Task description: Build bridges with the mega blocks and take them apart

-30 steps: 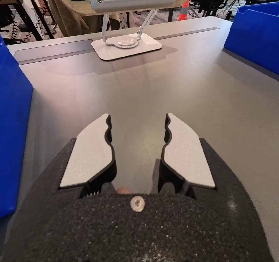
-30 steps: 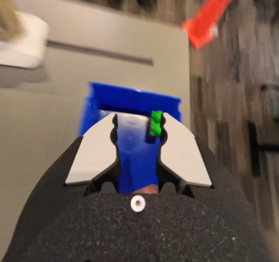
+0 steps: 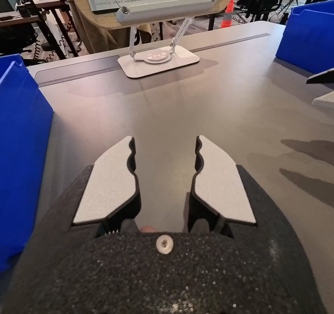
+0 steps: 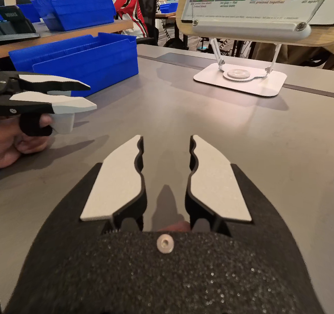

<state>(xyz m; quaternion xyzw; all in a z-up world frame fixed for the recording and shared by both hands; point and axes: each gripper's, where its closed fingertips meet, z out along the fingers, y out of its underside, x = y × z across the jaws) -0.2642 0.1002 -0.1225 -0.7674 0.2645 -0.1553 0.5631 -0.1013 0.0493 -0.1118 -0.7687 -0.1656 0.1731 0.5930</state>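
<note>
No mega blocks show in either view now. My left gripper (image 3: 165,139) is open and empty, low over the bare grey table (image 3: 180,117). My right gripper (image 4: 166,138) is also open and empty over the table (image 4: 235,142). The left gripper (image 4: 92,97) shows at the left of the right wrist view, held by a hand, its jaws apart. The right gripper's fingertips (image 3: 323,77) poke in at the right edge of the left wrist view.
A blue bin (image 3: 19,142) stands at the table's left, also in the right wrist view (image 4: 86,65). Another blue bin (image 3: 307,39) stands at the right. A white stand (image 3: 159,63) (image 4: 240,81) holding an instruction card is at the back. A person sits at another table behind.
The right gripper has swung away from the blue bin with the green block and now faces across the table. The left gripper has tilted up slightly; the right gripper's tips have entered its view.
</note>
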